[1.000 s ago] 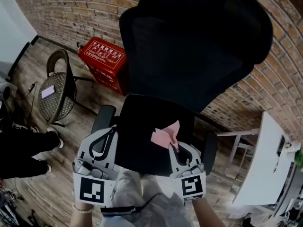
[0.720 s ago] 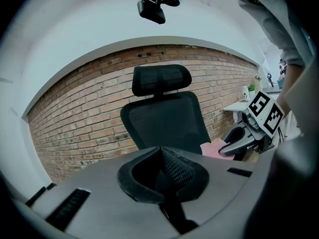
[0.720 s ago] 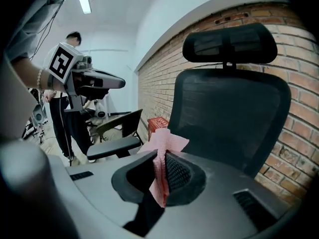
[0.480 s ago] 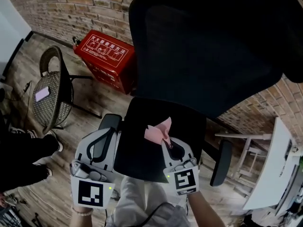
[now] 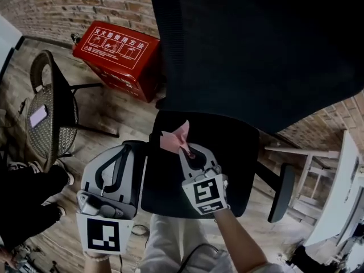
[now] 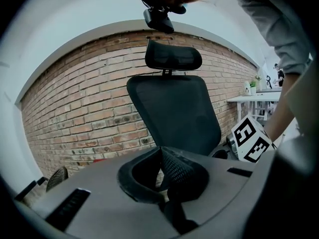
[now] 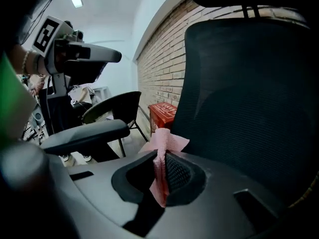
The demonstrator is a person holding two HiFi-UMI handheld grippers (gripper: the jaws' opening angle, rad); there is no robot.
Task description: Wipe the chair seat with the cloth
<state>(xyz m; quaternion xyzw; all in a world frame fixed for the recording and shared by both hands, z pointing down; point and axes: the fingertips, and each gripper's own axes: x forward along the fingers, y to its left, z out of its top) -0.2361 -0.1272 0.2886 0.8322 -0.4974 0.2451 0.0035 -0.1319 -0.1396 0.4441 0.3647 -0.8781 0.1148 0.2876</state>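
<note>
Pink cloth (image 5: 175, 136) pinched in right tongs (image 7: 160, 176); left tongs (image 6: 160, 164) seemingly closed empty, own view only.

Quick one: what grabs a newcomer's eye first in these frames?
The crumpled pink cloth pinched in the right tongs stands out, bright against the dark seat of the black mesh office chair at centre. Next comes the red printed box by the brick wall, upper left. The left tongs sit shut and empty beside the seat.
</note>
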